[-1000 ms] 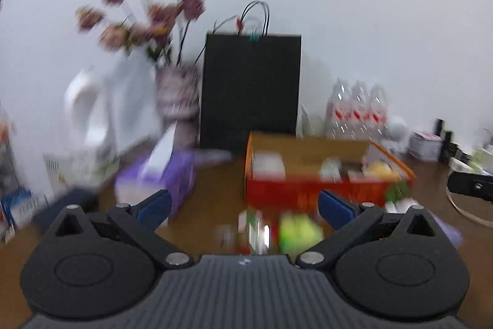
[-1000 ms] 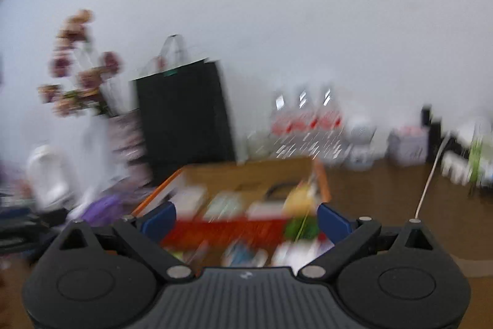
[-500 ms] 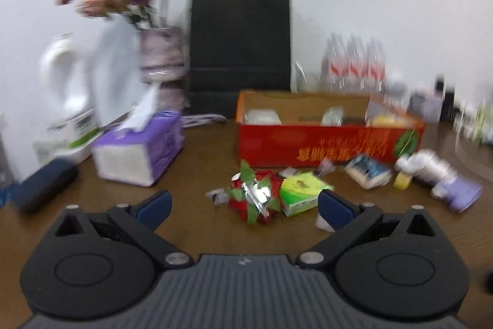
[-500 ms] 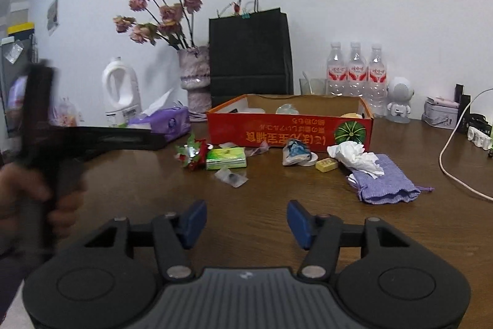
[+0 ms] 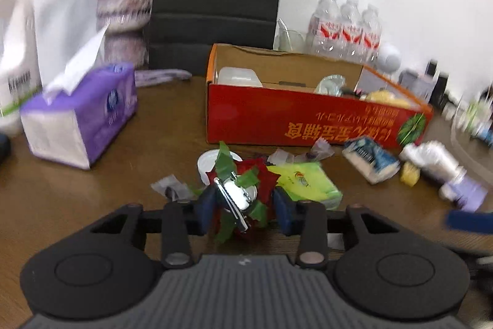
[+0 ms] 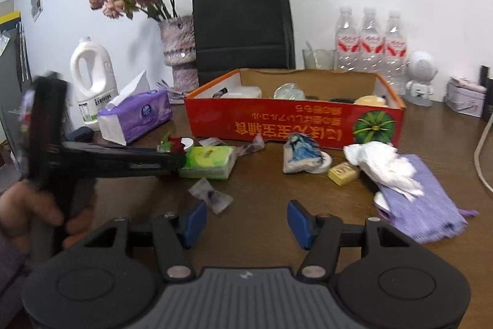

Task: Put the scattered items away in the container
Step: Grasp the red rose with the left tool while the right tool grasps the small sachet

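Bottles (image 6: 369, 42): three, behind box (image 6: 277, 119)

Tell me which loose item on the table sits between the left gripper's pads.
The red-and-green foil decoration, lying left of the green tissue pack; the other scattered items lie clear of the left gripper.

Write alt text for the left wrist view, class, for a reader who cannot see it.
The left gripper, its jaws just closing, brackets a red and green foil decoration on a brown table. Beyond lie a green tissue pack, a red cardboard box and a purple tissue box.
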`<state>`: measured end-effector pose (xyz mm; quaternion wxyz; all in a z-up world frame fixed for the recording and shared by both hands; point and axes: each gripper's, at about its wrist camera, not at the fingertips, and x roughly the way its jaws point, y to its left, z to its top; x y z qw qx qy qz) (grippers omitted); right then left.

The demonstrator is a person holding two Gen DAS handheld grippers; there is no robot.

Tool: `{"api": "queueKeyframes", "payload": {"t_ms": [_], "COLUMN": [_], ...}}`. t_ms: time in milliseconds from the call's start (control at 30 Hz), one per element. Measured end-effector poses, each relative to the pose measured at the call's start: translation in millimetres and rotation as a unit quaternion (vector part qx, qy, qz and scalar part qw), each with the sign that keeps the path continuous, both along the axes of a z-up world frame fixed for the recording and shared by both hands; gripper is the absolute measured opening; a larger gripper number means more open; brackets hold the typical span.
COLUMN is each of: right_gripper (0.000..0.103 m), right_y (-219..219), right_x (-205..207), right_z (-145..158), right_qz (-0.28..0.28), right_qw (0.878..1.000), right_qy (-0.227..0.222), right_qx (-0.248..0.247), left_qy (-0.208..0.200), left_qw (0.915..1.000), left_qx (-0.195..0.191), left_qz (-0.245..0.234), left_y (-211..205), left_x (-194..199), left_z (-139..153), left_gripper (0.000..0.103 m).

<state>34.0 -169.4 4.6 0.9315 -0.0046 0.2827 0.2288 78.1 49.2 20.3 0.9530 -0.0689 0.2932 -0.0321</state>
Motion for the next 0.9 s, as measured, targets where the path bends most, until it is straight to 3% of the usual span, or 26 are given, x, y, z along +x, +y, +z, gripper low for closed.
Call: {"api": "queueKeyframes", "payload": {"t_ms": [100,200,300,367,400,433,467,500,533,633,767,900], "right_gripper": [0.057,0.057,0.057,0.054,0.044,0.041,0.033,0.022,0.02,0.017,0.017,0.017], "right_y": [17,34,49,55,59,62,64,64,65,62,41,16], "right_x": [16,23,34,38,38,36,34,33,33,30,14,-14], "right_z": [-4,-6,-12,-15,-18,-20,-20,-21,-20,-18,-6,6], "right_qz": [0.026,0.052,0.057,0.056,0.059,0.062,0.065,0.071,0.074,0.065,0.033,0.02], "right_qw": [1.0,0.998,0.997,0.996,0.995,0.995,0.995,0.995,0.995,0.995,0.998,1.0], "right_qy": [0.009,0.004,0.019,0.028,0.03,0.025,0.021,0.022,0.021,0.026,0.025,0.015], "right_qx": [-0.015,-0.033,-0.054,-0.058,-0.068,-0.075,-0.076,-0.071,-0.069,-0.07,-0.043,-0.019], "left_qy": [-0.002,0.001,0.029,0.033,0.034,0.039,0.045,0.053,0.059,0.058,0.038,0.007], "left_qw": [0.9994,0.9949,0.9768,0.9677,0.9646,0.9597,0.9551,0.955,0.96,0.9811,0.986,0.9921], "left_qx": [-0.035,-0.101,-0.208,-0.246,-0.258,-0.274,-0.288,-0.288,-0.272,-0.183,-0.151,-0.125], "left_qz": [0.005,-0.002,-0.042,-0.046,-0.045,-0.046,-0.05,-0.046,-0.032,0.024,0.06,0.003], "left_y": [10,21,28,30,33,36,40,42,44,46,52,41], "left_x": [-18,-45,-65,-75,-78,-80,-80,-81,-81,-89,-105,-119], "left_z": [8,16,6,-3,-6,-7,-8,-8,-8,-4,3,17], "left_gripper": [0.036,0.036,0.037,0.038,0.038,0.04,0.047,0.051,0.057,0.06,0.074,0.087]}}
